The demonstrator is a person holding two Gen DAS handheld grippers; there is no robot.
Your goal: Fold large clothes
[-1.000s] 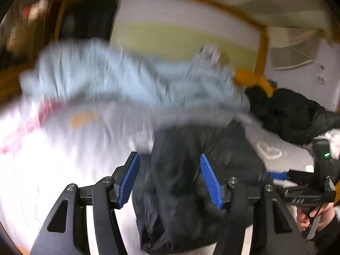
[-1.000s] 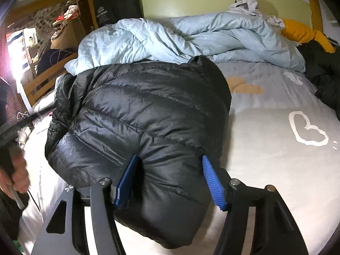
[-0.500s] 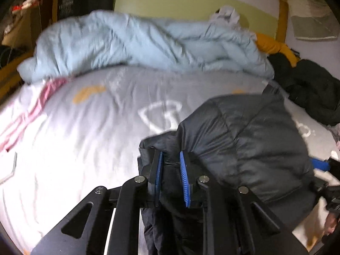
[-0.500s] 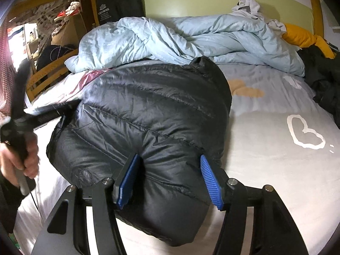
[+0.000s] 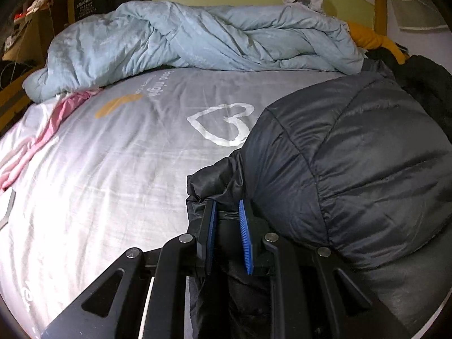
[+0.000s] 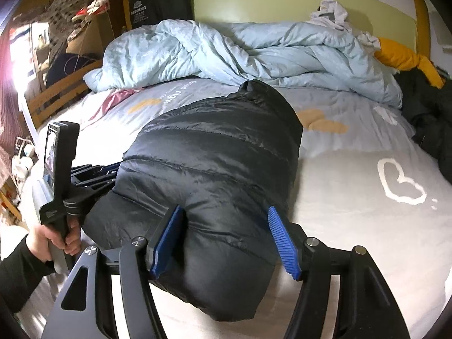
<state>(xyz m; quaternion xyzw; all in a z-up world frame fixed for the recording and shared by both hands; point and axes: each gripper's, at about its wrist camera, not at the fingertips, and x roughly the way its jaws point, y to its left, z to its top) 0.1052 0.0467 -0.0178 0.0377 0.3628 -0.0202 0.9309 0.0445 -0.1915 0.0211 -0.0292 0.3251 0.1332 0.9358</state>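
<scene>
A bedroom: a bed (image 5: 107,175) under a grey sheet printed with a white heart (image 5: 226,124), a rumpled pale blue duvet (image 5: 197,36) heaped along the green headboard, and dark clothes (image 6: 429,118) with something yellow piled at the right edge.

The black puffer jacket (image 6: 220,169), already bundled into a thick roll, lies on the near half of the sheet. Its long axis runs from the near edge of the bed away towards the duvet, with a narrower end pointing at the headboard.

The left tool (image 5: 228,226) is clamped on a gathered flap of the jacket at its left side, blue pads drawn close with fabric pinched between them. The right tool (image 6: 226,237) stands wide apart, its pads straddling the jacket's near end, one either side; whether they press the fabric is hard to tell from this angle.

The left tool alone holds the cloth, so the coming fold likely turns on carrying that flap rightwards across the long axis while the right tool steadies the near end.
</scene>
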